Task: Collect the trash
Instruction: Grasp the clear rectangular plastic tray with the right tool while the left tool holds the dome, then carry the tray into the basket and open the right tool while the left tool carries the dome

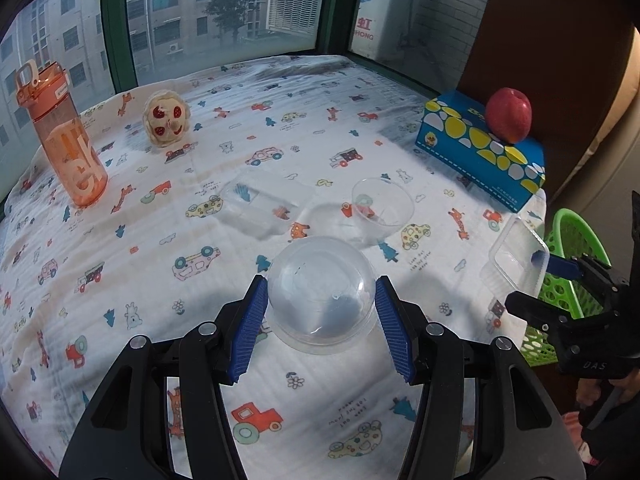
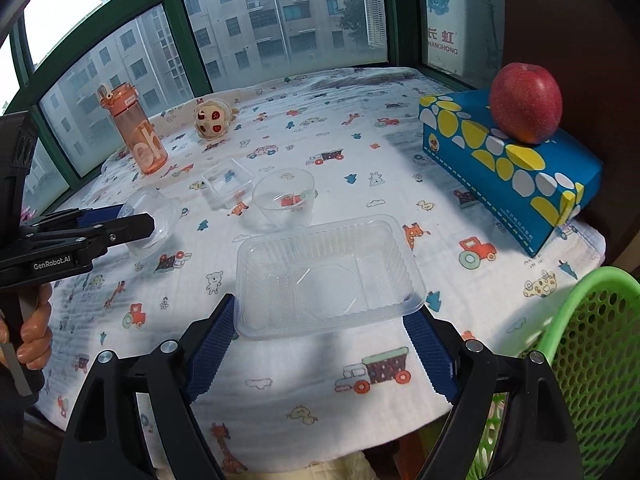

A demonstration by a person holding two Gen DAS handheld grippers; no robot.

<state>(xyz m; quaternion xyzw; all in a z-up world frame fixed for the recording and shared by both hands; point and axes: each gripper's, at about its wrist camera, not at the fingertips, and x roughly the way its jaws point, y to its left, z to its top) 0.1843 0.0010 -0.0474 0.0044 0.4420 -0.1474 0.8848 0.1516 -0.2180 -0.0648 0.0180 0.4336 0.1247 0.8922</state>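
A: Where are the task's things, and how are they lying?

B: The left tongs (image 1: 322, 312) are clenching a clear plastic dome-shaped lid (image 1: 321, 292), dome side facing the camera, above the table (image 1: 120, 240) draped in a white cloth printed with cartoon vehicles. The right tongs (image 2: 322, 332) are grasping a clear rectangular plastic tray (image 2: 328, 276) by its near corners, long axis running left to right, open side facing up toward the camera.

A: And the writing?

B: The left tongs' body is showing "GenRobot.AI". The orange translucent water bottle (image 2: 136, 128) is carrying large white letters, only partly readable. Beyond the window, a sign (image 2: 442, 46) is showing "HANGHONG". A red apple (image 2: 526, 102) is sitting on the blue tissue box with yellow and white ovals (image 2: 516, 184). A green perforated plastic basket (image 2: 592, 344) is standing at the right.
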